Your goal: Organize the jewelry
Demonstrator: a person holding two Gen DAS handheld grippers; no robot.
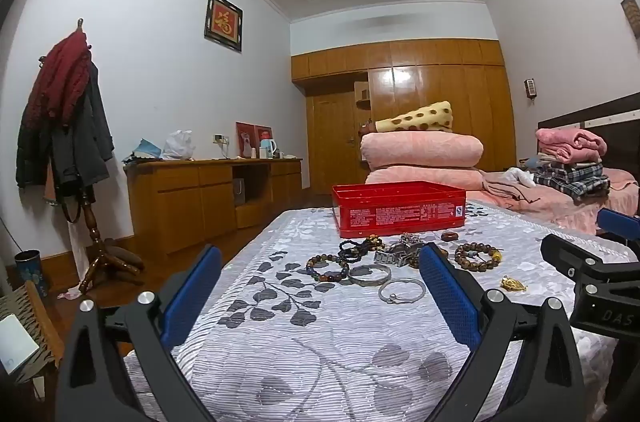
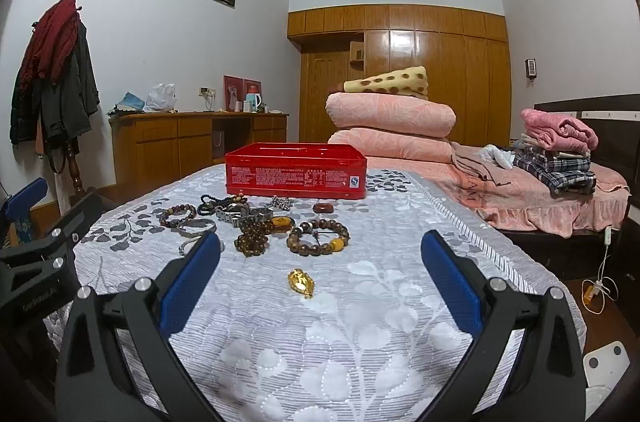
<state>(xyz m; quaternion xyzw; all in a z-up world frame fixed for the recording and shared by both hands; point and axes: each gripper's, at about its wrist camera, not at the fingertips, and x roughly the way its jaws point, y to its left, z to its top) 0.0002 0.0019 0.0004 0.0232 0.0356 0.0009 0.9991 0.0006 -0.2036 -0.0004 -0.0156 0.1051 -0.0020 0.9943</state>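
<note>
**Jewelry spread before an open red tin**

Both the left gripper (image 1: 320, 286) and the right gripper (image 2: 320, 274) hover with jaws wide apart, holding nothing. On the grey leaf-patterned quilt (image 2: 360, 322), beaded bracelets (image 2: 318, 236), silver bangles (image 1: 402, 290) and a gold pendant (image 2: 301, 282) lie just before the rectangular red metal tin (image 2: 296, 172).

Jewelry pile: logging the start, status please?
Left gripper open, right gripper open, both empty. Jewelry loose on bedspread; red tin open behind. Nothing blocking.
</note>
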